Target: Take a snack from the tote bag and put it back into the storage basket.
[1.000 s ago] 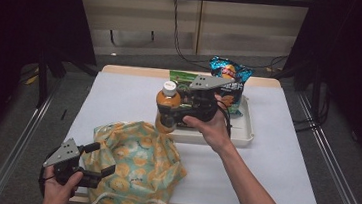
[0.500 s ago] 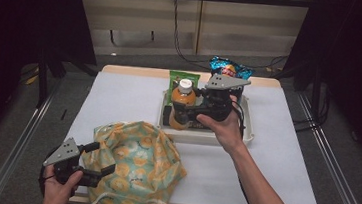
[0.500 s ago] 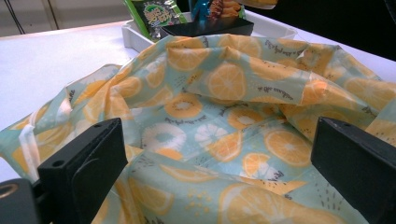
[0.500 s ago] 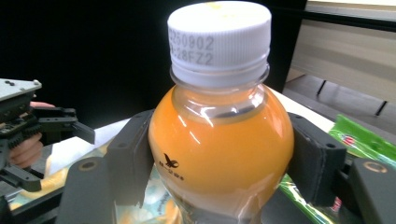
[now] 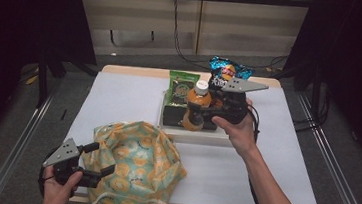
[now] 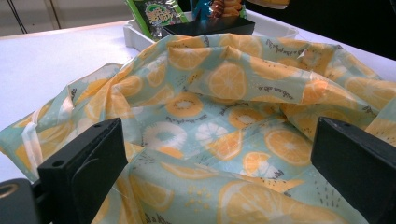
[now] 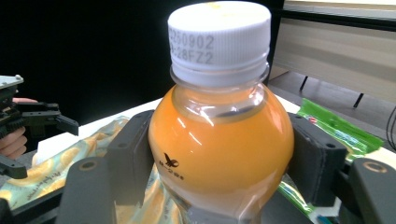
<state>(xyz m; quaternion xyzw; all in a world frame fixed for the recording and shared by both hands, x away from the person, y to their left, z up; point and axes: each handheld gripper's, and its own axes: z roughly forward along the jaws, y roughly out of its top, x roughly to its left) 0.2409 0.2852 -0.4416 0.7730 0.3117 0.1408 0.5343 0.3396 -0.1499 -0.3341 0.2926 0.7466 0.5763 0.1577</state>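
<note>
White-covered table (image 5: 119, 101) under dim light, dark curtains at both sides, pale wall panels and cables behind; white tray (image 5: 226, 135) near the far middle, holding a black box (image 5: 172, 116), with a green snack packet (image 5: 181, 87) and a blue crisp bag (image 5: 222, 68) at its far edge. Right gripper (image 5: 198, 118) clamped on an orange juice bottle (image 7: 219, 140), both pads pressed flat against the bulging sides just below the shoulder; white cap (image 7: 219, 35) well above the fingers, long axis upright, bottle over the tray rather than the bag. Left gripper (image 5: 105, 161) spread wide and gripping nothing, fingers (image 6: 84, 158) either side of the near rim of the orange-print cloth bag (image 5: 135, 163), fabric slack between them and not pinched. Bag mouth toward the near left of the bottle-holding fingers, tray directly below and behind them; right hand plainly nearer the bottle, left hand nearer the bag. Likely hinge of the next move: carrying the upright bottle between tray and bag opening without tipping it.
</note>
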